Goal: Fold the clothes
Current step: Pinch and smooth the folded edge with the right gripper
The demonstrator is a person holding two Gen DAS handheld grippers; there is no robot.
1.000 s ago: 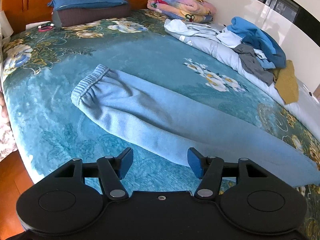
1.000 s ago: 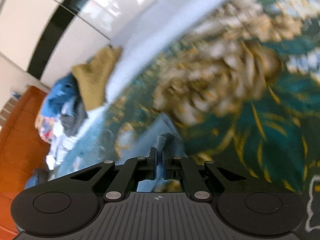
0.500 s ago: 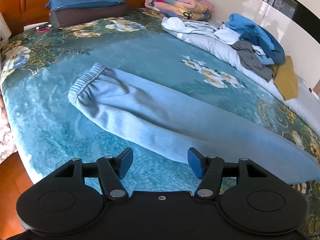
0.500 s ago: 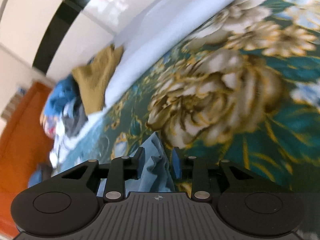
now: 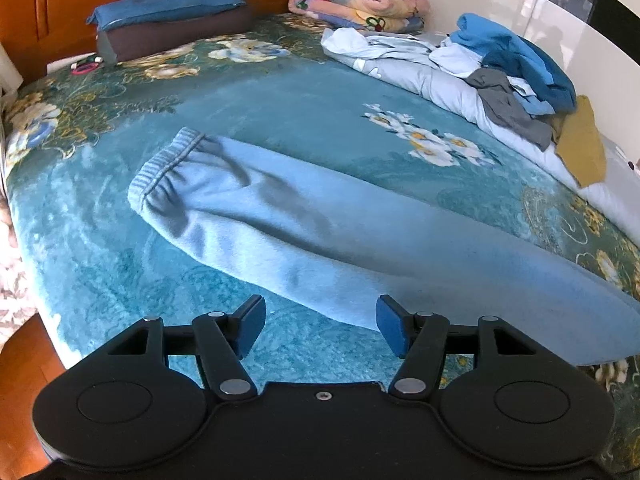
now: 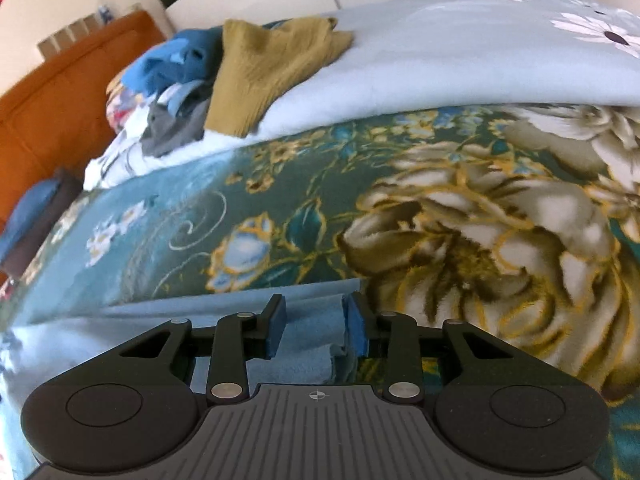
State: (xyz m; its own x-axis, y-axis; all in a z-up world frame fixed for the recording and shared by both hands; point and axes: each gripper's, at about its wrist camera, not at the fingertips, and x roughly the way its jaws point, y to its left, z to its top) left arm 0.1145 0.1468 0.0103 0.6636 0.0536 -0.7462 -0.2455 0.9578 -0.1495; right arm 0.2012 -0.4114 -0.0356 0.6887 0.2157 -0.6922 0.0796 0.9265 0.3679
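Now right claw point(image 6: 314, 326) wider than before

Left claw point(image 5: 320, 322): black body, blue pads, silver screws. Right claw point(image 6: 316, 330): same, grey ridged top, small cross mark.

bed point(image 5: 312, 92) under a teal floral blanket point(image 5: 100, 248); light blue pants point(image 5: 304, 236) flat across the middle, clothes pile point(image 5: 516, 72) on a pale quilt point(image 6: 440, 76) along the far edge, pillows point(image 5: 168, 20) and folded blanket point(image 5: 356, 4) at the head.

The light-blue trousers point(image 5: 320, 236) run off the frame's right edge; the right tool point(image 6: 316, 326) hides their hem.
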